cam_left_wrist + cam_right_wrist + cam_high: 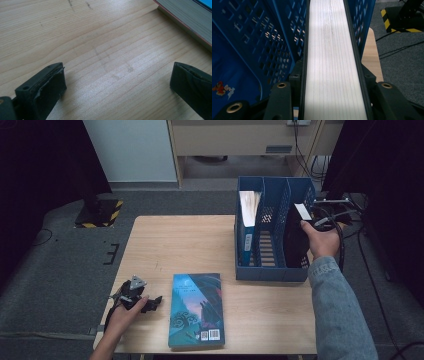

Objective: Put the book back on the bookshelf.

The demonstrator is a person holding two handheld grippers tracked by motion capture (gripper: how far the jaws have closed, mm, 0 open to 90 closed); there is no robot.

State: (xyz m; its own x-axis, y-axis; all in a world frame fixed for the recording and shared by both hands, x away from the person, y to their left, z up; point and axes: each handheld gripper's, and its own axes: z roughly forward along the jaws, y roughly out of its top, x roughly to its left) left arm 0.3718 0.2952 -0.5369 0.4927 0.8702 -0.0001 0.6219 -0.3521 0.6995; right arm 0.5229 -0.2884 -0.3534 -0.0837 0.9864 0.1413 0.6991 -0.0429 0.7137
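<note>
Table (200, 245) — pale wood, grey floor (65, 250)

Overhead view; two close tool views

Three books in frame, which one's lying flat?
The teal illustrated-cover book on the wooden table. The blue book stands in the blue file rack; the right gripper holds the black book upright there.

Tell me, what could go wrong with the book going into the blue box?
1. The dark book is clamped by the right gripper along its page edge only; it might slip or tilt as it goes into the rightmost slot of the blue file rack.
2. The rack sits near the table's right edge, so a hard push might shift it.
3. The left gripper rests open beside the teal book and could nudge it.
</note>
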